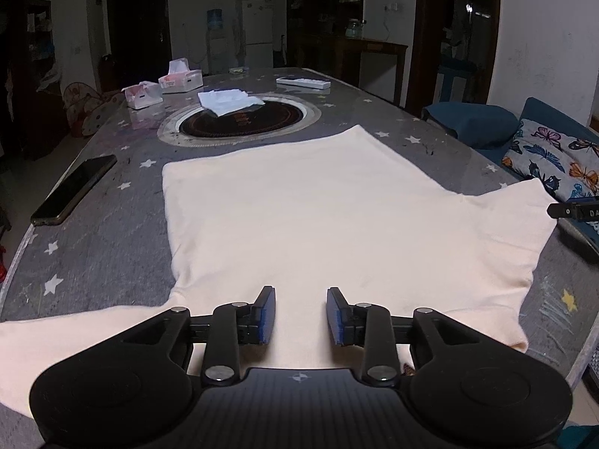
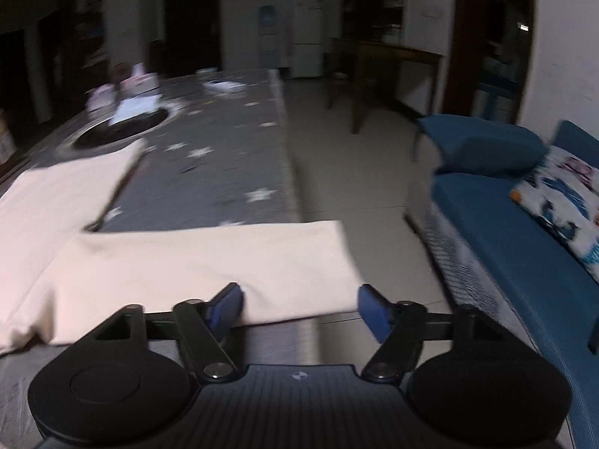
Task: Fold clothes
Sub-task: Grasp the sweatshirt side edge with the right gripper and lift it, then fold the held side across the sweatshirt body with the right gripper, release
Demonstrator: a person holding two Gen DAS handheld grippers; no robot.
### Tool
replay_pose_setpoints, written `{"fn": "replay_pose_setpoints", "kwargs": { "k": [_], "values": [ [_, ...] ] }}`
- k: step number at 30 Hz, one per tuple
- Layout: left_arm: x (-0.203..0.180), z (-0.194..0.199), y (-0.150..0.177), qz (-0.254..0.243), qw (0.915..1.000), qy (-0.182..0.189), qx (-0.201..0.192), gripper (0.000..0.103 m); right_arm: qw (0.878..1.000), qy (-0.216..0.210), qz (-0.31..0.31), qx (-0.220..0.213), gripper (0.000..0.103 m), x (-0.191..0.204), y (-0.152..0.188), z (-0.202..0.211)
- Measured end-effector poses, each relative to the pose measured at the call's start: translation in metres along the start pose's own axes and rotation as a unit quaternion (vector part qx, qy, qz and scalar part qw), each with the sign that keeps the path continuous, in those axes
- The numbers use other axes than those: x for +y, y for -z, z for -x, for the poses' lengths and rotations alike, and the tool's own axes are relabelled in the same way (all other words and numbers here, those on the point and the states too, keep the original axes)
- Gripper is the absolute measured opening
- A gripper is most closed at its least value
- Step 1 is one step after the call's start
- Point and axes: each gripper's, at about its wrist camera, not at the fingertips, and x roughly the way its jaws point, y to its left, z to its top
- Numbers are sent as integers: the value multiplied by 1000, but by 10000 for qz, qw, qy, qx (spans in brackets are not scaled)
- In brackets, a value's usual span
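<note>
Shirt (image 1: 299, 209) pale peach, plain. Tablecloth (image 1: 112, 232) grey w/ white stars. Sofa (image 2: 505, 232) blue; pillow (image 1: 554, 161) white w/ butterfly print.

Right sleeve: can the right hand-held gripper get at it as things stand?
Probably yes. The right hand-held gripper is open, and the right sleeve lies flat just ahead of its fingertips, overhanging the table edge. Nothing sits between them.
</note>
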Motion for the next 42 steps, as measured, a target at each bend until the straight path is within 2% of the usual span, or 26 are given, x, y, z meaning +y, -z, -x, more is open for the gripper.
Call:
{"fn": "replay_pose_setpoints", "kwargs": {
  "k": [3,7,13,16,18,19,21,25,26,35,42],
  "values": [
    [-5,0,-5,-47,10000,51,-58,35,9990,-23,-437,45,64,-20,2,-4],
    [-16,0,-12,-163,9996,184,-145,38,9912,-480,-1224,130,63,-45,10,-12],
    [-41,-1,-18,-372,9977,534,-204,39,9652,-1145,-2340,228,58,-80,22,-23],
    [-54,-5,-18,-503,9962,697,-158,39,9524,-1394,-2704,178,49,-91,27,-28],
    [-63,-8,-18,-572,9951,791,-122,39,9501,-1496,-2736,92,34,-93,27,-30],
    [-68,-8,-17,-602,9946,838,-109,39,9496,-1532,-2735,49,31,-93,27,-31],
    [-76,-11,-17,-667,9934,928,-70,39,9517,-1528,-2662,-39,19,-91,24,-31],
    [-91,-16,-15,-786,9907,1110,-24,39,9621,-1278,-2401,-182,10,-83,16,-27],
    [-94,-17,-14,-815,9899,1158,-18,39,9623,-1265,-2396,-239,3,-83,13,-24],
    [-117,-24,-11,-1031,9852,1371,-1,39,9595,-1485,-2288,-709,2,-76,-17,-3],
    [-119,-27,-12,-968,9850,1430,-50,41,9501,-2192,-1816,-1274,2,-40,-61,32]
  ]
}}
